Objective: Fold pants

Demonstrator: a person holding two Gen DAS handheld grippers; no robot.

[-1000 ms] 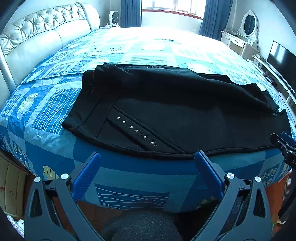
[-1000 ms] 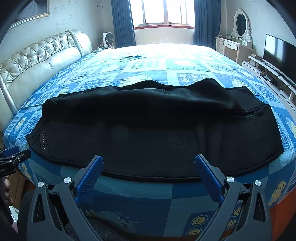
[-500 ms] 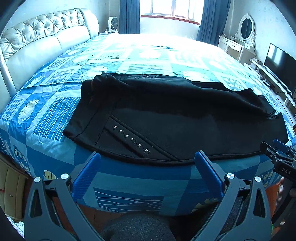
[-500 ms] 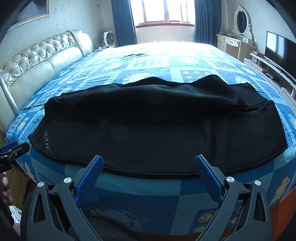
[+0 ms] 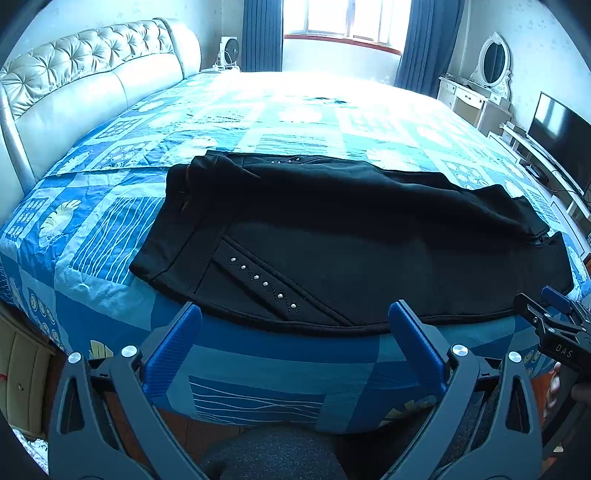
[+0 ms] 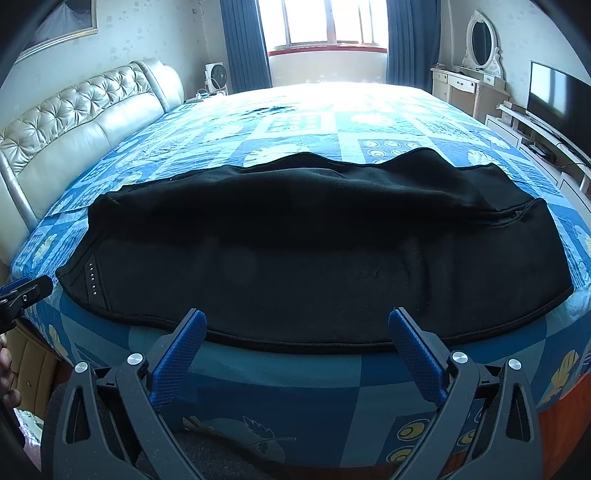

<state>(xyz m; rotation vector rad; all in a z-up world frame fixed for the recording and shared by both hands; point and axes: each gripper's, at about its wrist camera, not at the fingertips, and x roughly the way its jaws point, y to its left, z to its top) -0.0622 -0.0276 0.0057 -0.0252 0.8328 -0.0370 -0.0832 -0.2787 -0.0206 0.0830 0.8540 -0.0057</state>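
Both wrist cameras look low across the bed's near edge toward the window (image 5: 343,22), sharing the pants (image 5: 351,243) (left view sits further left).

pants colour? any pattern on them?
Plain black pants with a diagonal row of small silver studs near the waist; clearest in the left wrist view.

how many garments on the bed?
1: black pants laid flat across the near edge of the bed, waistband toward the headboard, already folded leg over leg. Nothing else visible on the quilt.

Black studded pants (image 5: 343,251) lie flat, sideways along the bed's edge.
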